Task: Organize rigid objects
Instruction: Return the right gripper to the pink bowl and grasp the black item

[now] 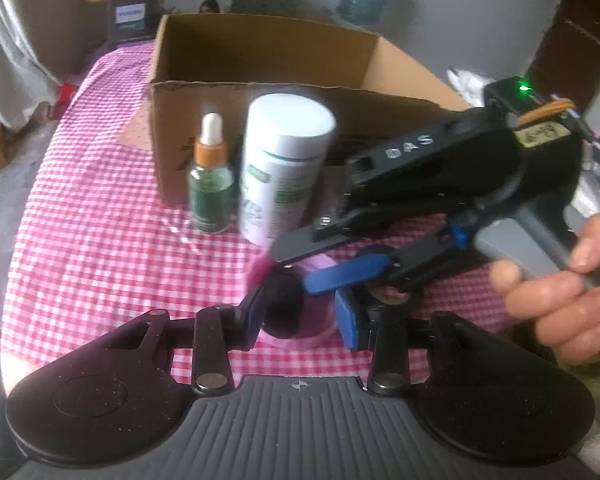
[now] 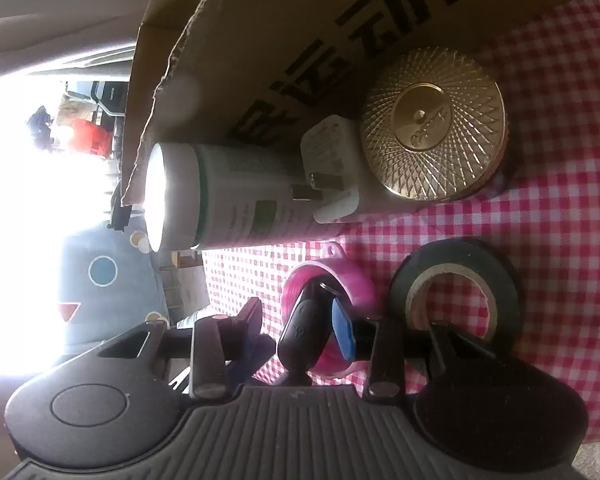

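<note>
Pink cup [image 2: 332, 292] half hidden between left gripper [image 1: 300, 320], dark object inside right gripper [image 2: 300, 330].

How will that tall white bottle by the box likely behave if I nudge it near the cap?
The tall white bottle stands upright and narrow for its height, so a high push may tip it. Being round, it would probably roll once down. Its smooth plastic-looking wall could slip; the dropper bottle standing close beside it might get knocked.

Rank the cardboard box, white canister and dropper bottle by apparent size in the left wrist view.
1. cardboard box, clearly largest.
2. white canister.
3. dropper bottle, smallest.
The canister and bottle stand side by side, so nearness hardly skews their order.
</note>
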The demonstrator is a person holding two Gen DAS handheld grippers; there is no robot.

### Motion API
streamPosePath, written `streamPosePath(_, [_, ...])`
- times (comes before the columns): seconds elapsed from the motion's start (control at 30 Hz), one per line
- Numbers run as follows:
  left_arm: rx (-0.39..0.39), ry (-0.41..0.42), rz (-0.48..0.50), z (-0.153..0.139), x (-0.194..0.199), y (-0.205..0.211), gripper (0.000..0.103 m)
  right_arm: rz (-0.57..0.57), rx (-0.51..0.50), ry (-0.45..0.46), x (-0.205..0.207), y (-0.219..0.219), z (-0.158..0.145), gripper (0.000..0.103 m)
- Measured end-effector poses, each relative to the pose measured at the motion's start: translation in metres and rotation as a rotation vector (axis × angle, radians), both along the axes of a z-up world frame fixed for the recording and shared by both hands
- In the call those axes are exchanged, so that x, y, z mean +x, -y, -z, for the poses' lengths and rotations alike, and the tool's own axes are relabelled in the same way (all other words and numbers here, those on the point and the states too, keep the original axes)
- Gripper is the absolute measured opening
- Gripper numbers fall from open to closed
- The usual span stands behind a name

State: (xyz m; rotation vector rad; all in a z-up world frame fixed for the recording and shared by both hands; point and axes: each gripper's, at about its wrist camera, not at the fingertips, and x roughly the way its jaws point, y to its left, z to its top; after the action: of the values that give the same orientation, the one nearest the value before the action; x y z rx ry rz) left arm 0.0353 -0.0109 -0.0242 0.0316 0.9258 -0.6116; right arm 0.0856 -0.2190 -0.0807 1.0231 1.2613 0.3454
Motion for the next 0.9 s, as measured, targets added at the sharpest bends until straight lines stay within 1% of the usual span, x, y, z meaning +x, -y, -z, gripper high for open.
streamPosePath(0.07, [0.003,-0.004,0.014,0.003,-0.005,0.004,0.037,-0.004,-0.004,0.004,0.000,-0.001,0.000,0.041])
streamPosePath(0.23, [0.058,0.018,0.008,0.006,-0.003,0.014,0.035,-0.021,-0.024,0.000,-0.002,-0.006,-0.006,0.042])
streamPosePath(0.33, [0.124,0.046,0.002,0.007,-0.002,0.019,0.035,-0.040,-0.055,-0.004,-0.001,-0.015,-0.009,0.043])
streamPosePath(0.4, [0.159,0.042,0.005,0.010,-0.002,0.023,0.035,-0.046,-0.060,-0.011,0.002,-0.019,-0.010,0.044])
streamPosePath(0.43, [0.163,0.030,0.009,0.012,-0.001,0.024,0.035,-0.049,-0.060,-0.017,0.004,-0.021,-0.010,0.044])
streamPosePath(0.57, [0.139,0.013,0.024,0.014,-0.001,0.027,0.035,-0.051,-0.073,-0.021,0.012,-0.027,-0.013,0.046])
streamPosePath(0.7, [0.114,-0.009,0.034,0.014,0.002,0.025,0.035,-0.043,-0.073,-0.023,0.019,-0.023,-0.013,0.047])
streamPosePath(0.87, [0.080,-0.043,0.027,0.017,0.010,0.022,0.036,-0.042,-0.067,-0.017,0.022,-0.020,-0.015,0.047])
streamPosePath(0.9, [0.074,-0.055,0.024,0.017,0.013,0.021,0.036,-0.043,-0.065,-0.017,0.021,-0.021,-0.011,0.047])
